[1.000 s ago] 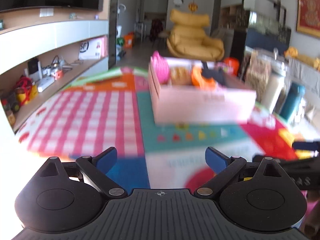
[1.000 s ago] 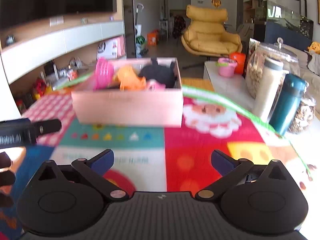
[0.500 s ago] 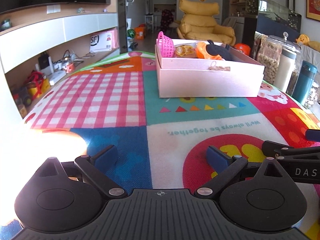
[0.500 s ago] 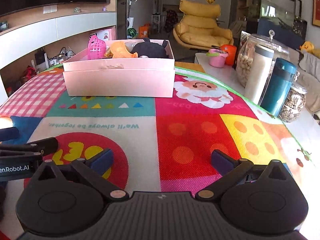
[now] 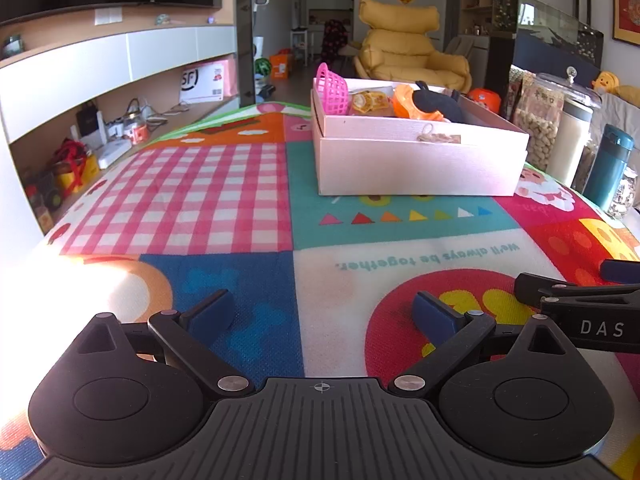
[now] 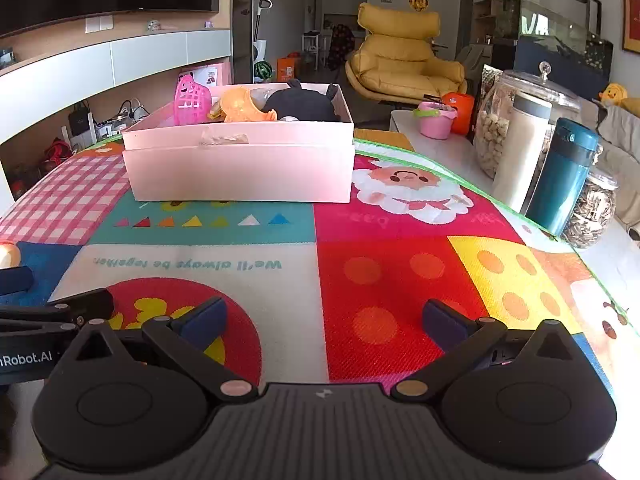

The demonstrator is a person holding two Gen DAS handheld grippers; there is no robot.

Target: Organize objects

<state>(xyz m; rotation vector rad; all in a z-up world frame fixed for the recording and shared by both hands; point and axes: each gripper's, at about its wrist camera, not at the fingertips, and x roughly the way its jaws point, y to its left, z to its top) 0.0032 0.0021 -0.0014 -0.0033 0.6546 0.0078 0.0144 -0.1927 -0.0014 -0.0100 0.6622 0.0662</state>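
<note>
A pale pink box (image 5: 420, 160) stands at the far side of the colourful play mat (image 5: 224, 196); it also shows in the right wrist view (image 6: 240, 172). Inside it lie a pink mesh basket (image 5: 331, 89), an orange toy (image 5: 408, 104), a black plush (image 5: 438, 105) and a yellowish item (image 5: 370, 102). My left gripper (image 5: 322, 316) is open and empty, low over the mat's near part. My right gripper (image 6: 324, 320) is open and empty beside it, to its right. Each gripper's finger shows at the edge of the other's view.
Right of the mat stand a glass jar of nuts (image 6: 508, 120), a white bottle (image 6: 520, 148), a teal flask (image 6: 564, 176) and a seed jar (image 6: 592, 212). A small pink bucket (image 6: 434, 120) sits behind. Shelves (image 5: 100, 128) run along the left. A yellow armchair (image 5: 408, 48) stands far back.
Both grippers have pulled back from the box and settled low over the near mat. Both stay open and empty. The box's contents have not moved.
</note>
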